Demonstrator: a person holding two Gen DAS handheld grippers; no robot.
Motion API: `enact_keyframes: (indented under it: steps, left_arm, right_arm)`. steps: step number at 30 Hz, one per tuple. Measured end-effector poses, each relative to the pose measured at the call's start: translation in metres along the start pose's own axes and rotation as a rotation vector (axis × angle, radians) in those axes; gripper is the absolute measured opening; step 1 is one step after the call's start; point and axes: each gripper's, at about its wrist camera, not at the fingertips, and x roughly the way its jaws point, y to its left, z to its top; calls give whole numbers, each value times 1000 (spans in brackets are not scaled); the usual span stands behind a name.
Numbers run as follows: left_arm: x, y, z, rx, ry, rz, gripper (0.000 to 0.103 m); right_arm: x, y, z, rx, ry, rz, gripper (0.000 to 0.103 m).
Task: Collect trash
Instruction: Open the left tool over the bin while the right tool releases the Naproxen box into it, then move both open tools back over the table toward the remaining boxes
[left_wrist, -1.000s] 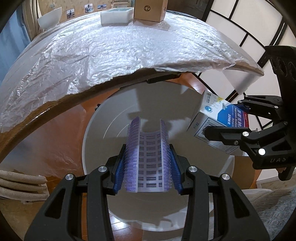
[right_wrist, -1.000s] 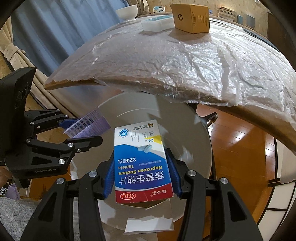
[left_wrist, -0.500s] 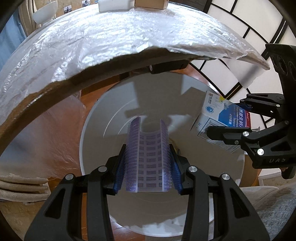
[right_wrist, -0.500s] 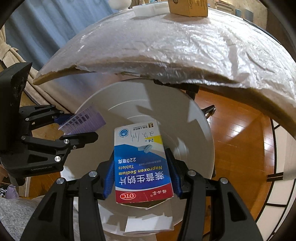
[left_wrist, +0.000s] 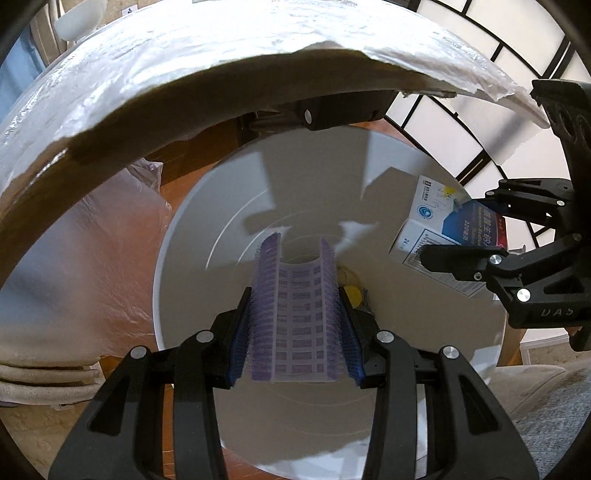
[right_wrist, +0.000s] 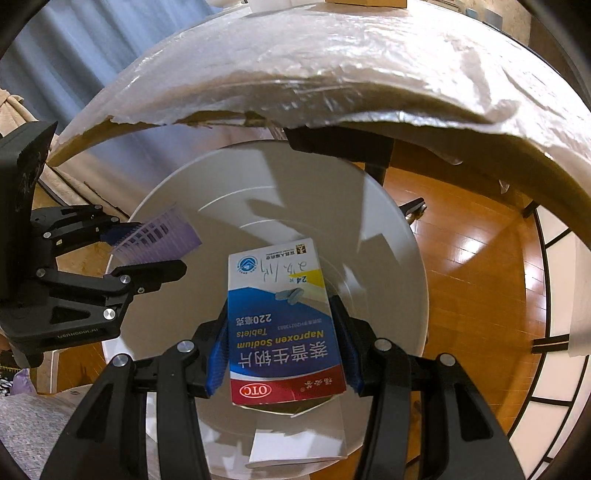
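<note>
My left gripper (left_wrist: 295, 314) is shut on a bent purple blister sheet (left_wrist: 295, 306) and holds it over the open white round bin (left_wrist: 207, 221). My right gripper (right_wrist: 282, 332) is shut on a blue, white and red medicine box (right_wrist: 282, 332), also above the bin (right_wrist: 258, 184). The right gripper and the medicine box (left_wrist: 439, 229) show at the right in the left wrist view. The left gripper with the purple blister sheet (right_wrist: 155, 240) shows at the left in the right wrist view. A yellow item (left_wrist: 352, 295) lies deep in the bin.
The plastic-covered round table (left_wrist: 221, 55) overhangs the bin's far side; its edge (right_wrist: 332, 92) is close above. Wooden floor (right_wrist: 480, 258) lies to the right. A white bowl (left_wrist: 79, 22) stands on the table. Folded beige cloth (left_wrist: 37, 376) is at the left.
Both grippers have moved lower and closer over the bin, still holding their items. The table edge now sits higher in both views, and the bin's bottom shows.
</note>
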Motion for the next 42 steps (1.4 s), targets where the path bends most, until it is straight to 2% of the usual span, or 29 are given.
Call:
enact_keyframes:
  steps: [2,3,4,5,7,9,13,15,17,22,25,34,38,42]
  left_arm:
    - [2,0,2,-7,5,-6,46]
    - [3,0,3,-15,8,-13,55]
    - [5,1,4,-25,10,-14,62]
    - [5,0,4,-30,3,-12,71]
    - [5,-2,5,-25,-4,-8,74]
    - [7,-5,7,-13,-2,3,79]
    - [12,-12,10,15,-4,25,84]
    - [16,-15,12,20,-2,39,93]
    - [17,-14,13,16,-7,36,94]
    - [17,0,4,-54,29,-35,95]
    - [12,3,-2,-52,32,-16,101]
    - [-5,7,-13,-48,62,16,101]
    - [-36,8,-20,-42,38,14,101]
    - [-81,8,-21,-25,-42,-23,101]
  right_arm:
    - [0,-2,0,9,2,-13,50]
    - [1,-3,0,14,1,-15,50]
    - [2,-4,1,23,1,-11,56]
    - [1,-6,1,33,-2,-12,71]
    - [-1,-8,0,51,-22,-15,81]
    - [-2,-9,1,57,-22,-6,82]
    - [-4,-8,1,47,-27,-19,87]
    - [-4,-6,1,36,-29,-31,91]
    - [-4,-3,1,24,-33,-45,94]
    - [0,3,0,11,-19,-41,99]
    - [3,5,0,5,8,-38,99]
    - [-7,3,-2,27,10,-64,99]
    - [-35,1,-5,44,-31,-59,99]
    - [-88,5,-2,17,-162,-55,99]
